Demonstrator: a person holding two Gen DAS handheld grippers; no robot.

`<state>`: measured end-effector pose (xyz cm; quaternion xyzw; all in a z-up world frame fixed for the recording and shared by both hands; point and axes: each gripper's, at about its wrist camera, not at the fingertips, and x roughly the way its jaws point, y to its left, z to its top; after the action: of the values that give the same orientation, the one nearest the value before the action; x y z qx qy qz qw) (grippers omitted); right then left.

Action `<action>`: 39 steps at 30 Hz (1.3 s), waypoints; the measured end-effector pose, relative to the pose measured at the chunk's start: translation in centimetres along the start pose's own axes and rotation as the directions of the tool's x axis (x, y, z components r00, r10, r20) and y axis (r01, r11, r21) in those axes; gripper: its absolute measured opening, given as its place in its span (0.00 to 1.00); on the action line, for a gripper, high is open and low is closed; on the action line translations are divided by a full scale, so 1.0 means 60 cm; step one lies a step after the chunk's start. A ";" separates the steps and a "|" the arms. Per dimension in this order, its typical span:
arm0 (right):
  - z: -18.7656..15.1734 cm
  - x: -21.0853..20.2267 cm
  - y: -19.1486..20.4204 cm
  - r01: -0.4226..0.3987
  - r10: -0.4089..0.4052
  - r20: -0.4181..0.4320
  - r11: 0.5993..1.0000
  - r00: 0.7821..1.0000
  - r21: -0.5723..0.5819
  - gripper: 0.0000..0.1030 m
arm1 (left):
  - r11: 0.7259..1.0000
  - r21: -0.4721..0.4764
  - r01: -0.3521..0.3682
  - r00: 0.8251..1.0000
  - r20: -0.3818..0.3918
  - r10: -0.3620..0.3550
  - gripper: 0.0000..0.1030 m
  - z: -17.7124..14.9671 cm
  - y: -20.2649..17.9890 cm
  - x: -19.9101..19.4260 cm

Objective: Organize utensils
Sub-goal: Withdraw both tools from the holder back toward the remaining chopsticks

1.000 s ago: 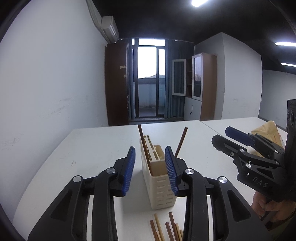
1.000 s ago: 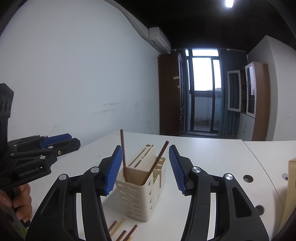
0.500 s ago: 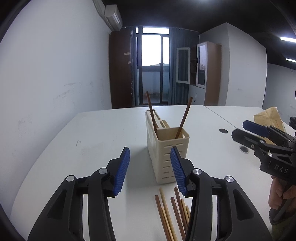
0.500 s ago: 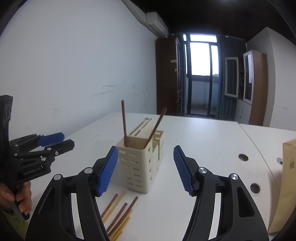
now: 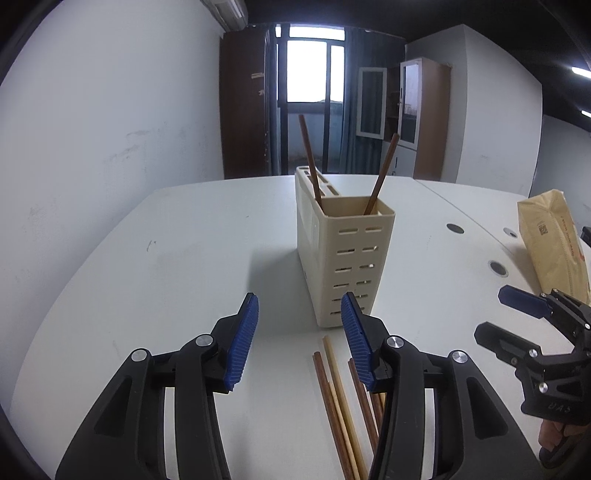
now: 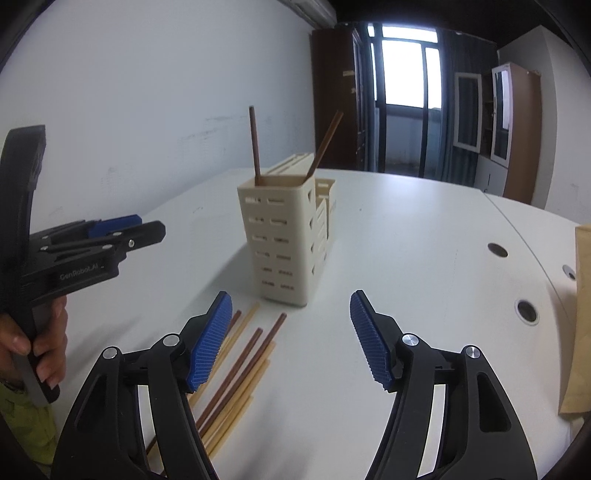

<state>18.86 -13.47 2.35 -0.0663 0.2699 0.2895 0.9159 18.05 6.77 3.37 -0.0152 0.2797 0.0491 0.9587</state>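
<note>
Under both grippers: white bench (image 5: 184,240). Ahead of them, cream utensil holder (image 5: 347,258) upright, two chopsticks (image 5: 309,158) leaning inside. Loose chopsticks (image 6: 236,365) flat on bench beneath the fingers. Left gripper (image 5: 300,339) spread, empty; right gripper (image 6: 291,339) wider, jaws just been opening, nothing between.

Place: office or meeting room, sparsely furnished.
Tables: white desks (image 5: 192,236) pushed together, round cable grommet holes (image 6: 496,250) in the tops.
Walls: plain white, scuffed (image 5: 110,122).
Storage: tall dark wooden cabinet (image 5: 243,110), brown cupboard with glass doors (image 5: 424,118).
Window side: glazed balcony door (image 5: 314,74) with dark curtains beside it.
Ceiling: dark, with strip lights (image 5: 581,70).
Climate: wall-mounted air conditioner (image 5: 225,11) high up.
</note>
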 end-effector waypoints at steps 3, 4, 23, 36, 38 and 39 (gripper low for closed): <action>-0.018 0.009 0.006 0.006 -0.006 -0.037 1.000 0.999 -0.005 0.64 | 1.000 0.002 -0.002 1.000 -0.025 0.002 0.46 -0.008 0.000 0.010; -0.023 0.014 0.008 0.009 -0.009 -0.050 1.000 0.999 -0.006 0.64 | 1.000 0.004 -0.002 0.999 -0.036 0.002 0.46 -0.013 -0.001 0.015; -0.113 0.089 0.025 -0.005 0.007 -0.285 1.000 0.958 0.008 0.64 | 0.999 0.037 -0.034 0.985 -0.170 0.040 0.47 -0.057 -0.007 0.088; -0.132 0.121 0.032 0.015 -0.016 -0.352 1.000 0.936 -0.006 0.64 | 1.000 0.009 -0.011 0.970 -0.244 0.013 0.47 -0.075 -0.011 0.131; -0.133 0.126 0.034 0.016 -0.018 -0.358 1.000 0.933 -0.010 0.64 | 1.000 -0.003 -0.004 0.966 -0.259 0.003 0.47 -0.077 -0.009 0.140; -0.134 0.126 0.035 0.015 -0.018 -0.359 1.000 0.933 -0.011 0.64 | 1.000 -0.004 -0.005 0.964 -0.266 0.004 0.47 -0.078 -0.010 0.144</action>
<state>19.23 -10.23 -8.41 -0.1241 0.4306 0.2659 0.8535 22.86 6.67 -5.26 -0.0233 0.4056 0.0493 0.9124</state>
